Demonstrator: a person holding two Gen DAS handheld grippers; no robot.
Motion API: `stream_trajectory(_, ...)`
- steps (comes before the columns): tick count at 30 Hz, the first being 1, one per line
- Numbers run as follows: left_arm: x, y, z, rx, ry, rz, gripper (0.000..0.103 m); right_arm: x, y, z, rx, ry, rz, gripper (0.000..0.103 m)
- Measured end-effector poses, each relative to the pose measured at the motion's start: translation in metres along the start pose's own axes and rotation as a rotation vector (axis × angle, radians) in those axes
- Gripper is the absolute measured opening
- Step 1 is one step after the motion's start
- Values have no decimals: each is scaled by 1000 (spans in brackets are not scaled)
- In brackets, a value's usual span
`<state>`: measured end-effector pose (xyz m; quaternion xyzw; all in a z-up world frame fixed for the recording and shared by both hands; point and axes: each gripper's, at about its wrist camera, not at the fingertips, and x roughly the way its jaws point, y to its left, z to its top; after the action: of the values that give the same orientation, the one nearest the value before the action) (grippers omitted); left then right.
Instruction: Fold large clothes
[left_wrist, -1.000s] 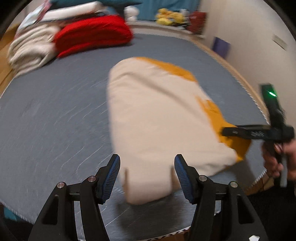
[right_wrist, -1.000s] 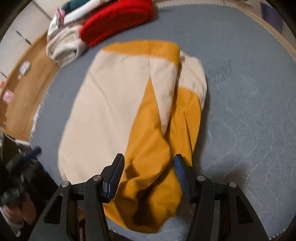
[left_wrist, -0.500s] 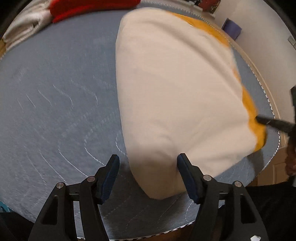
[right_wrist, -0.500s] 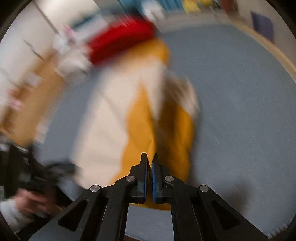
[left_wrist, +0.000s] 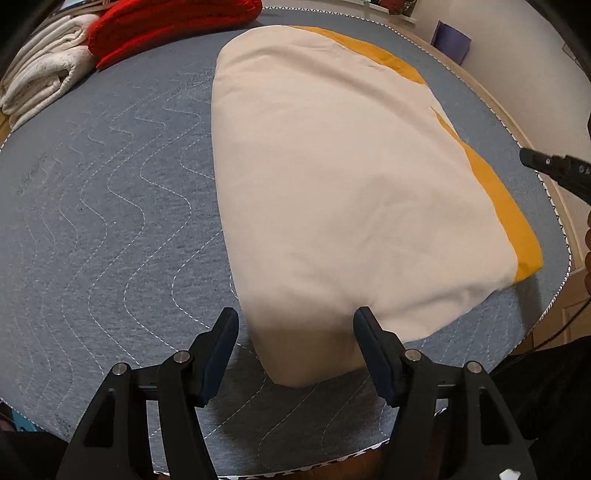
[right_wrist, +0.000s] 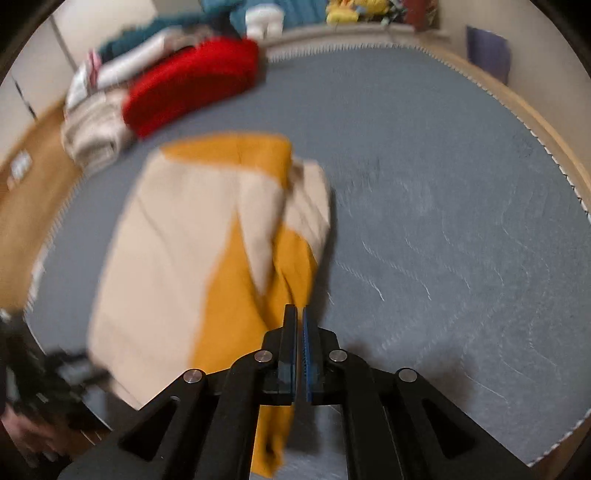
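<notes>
A large cream and mustard-yellow garment (left_wrist: 343, 192) lies partly folded on the grey quilted bed (left_wrist: 110, 206). My left gripper (left_wrist: 295, 328) is open, its fingers straddling the garment's near cream corner just above the bed. In the right wrist view, which is blurred, the garment (right_wrist: 207, 266) shows its yellow sleeve side. My right gripper (right_wrist: 300, 321) is shut, at the yellow edge; whether cloth is pinched between the pads is not visible. The right gripper also shows at the right edge of the left wrist view (left_wrist: 554, 170).
Folded red (left_wrist: 170, 26) and white (left_wrist: 44, 81) laundry is stacked at the bed's far left corner. A wooden bed frame (left_wrist: 546, 177) and a wall run along the right. The other hand and gripper (right_wrist: 44, 384) show at lower left in the right wrist view.
My right gripper went from open to shut at the yellow edge and swung. My left gripper came down closer to the cream corner, still open.
</notes>
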<state>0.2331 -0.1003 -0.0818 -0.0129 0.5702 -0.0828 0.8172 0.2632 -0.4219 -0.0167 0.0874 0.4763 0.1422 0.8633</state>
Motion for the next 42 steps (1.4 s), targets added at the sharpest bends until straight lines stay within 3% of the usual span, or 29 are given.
stream_trajectory(2,0,0,0,-5,4,-4,64,6,10,2,-25,22,56,9)
stream_trajectory(6,0,3,2,-2,9,-7,64,34,39,-12,-148,146,70,13)
stream_trajectory(10,-1,4,6,-10,14,-17,64,68,53,-48,-290,323,-8,13)
stream_trajectory(14,-16,9,31,-32,-44,-9,64,75,53,-53,-290,335,-11,14)
stream_trajectory(18,-28,24,89,-61,-127,-12,58,74,50,-43,-245,329,-17,22)
stream_trajectory(20,-27,32,123,-77,-155,-24,57,60,49,-31,-247,255,-12,31)
stream_trajectory(22,-19,37,156,-84,-164,-51,50,48,48,-24,-229,197,-7,69)
stream_trajectory(24,-5,38,185,-73,-161,-58,44,44,47,-18,-224,169,-32,83)
stream_trajectory(29,46,36,230,-51,-117,-44,33,74,46,-30,-249,307,-80,83)
stream_trajectory(34,107,58,266,-201,1,-92,32,92,42,-33,-227,373,-74,83)
stream_trajectory(40,113,71,297,-205,69,-145,32,100,40,-26,-213,387,-83,83)
stream_trajectory(42,92,77,296,-234,37,-151,32,99,41,-24,-211,381,-81,83)
